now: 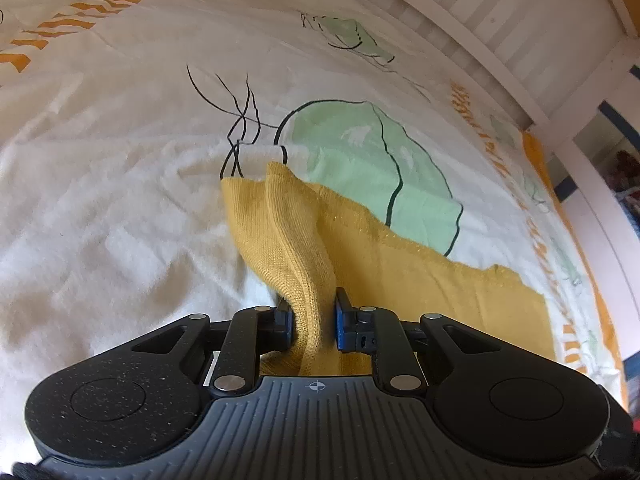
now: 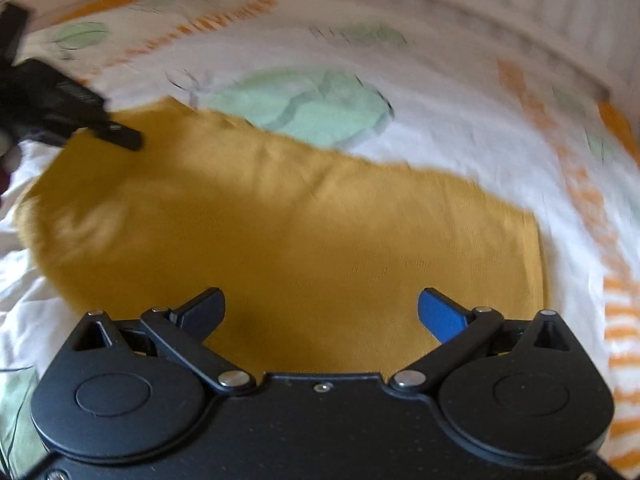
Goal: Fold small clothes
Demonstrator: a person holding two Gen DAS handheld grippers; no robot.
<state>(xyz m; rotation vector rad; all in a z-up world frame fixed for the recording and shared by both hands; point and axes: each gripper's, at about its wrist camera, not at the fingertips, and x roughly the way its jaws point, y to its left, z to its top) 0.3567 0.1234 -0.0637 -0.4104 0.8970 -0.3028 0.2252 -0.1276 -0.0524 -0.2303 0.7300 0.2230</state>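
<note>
- Yellow knit garment point(image 1: 400, 264): spread on the bedsheet point(image 1: 120, 200), its far edge overlapping the near rim of the large green leaf print point(image 1: 360, 160).
- Left gripper point(image 1: 314, 320): jaws pinched tight on a raised fold of the garment; the sleeve-like strip runs from the jaws toward the leaf print. Knit texture shows only in this view.
- Right gripper point(image 2: 320, 308): jaws spread wide, holding nothing, low over the garment's near part point(image 2: 300, 232); view blurred.
- Right view alone shows the left gripper point(image 2: 120, 136) at the garment's far-left corner, left of the leaf print point(image 2: 304, 104).
- Bare sheet lies left and right of the garment; a white slatted rail point(image 1: 500, 32) runs beyond the leaf print.
</note>
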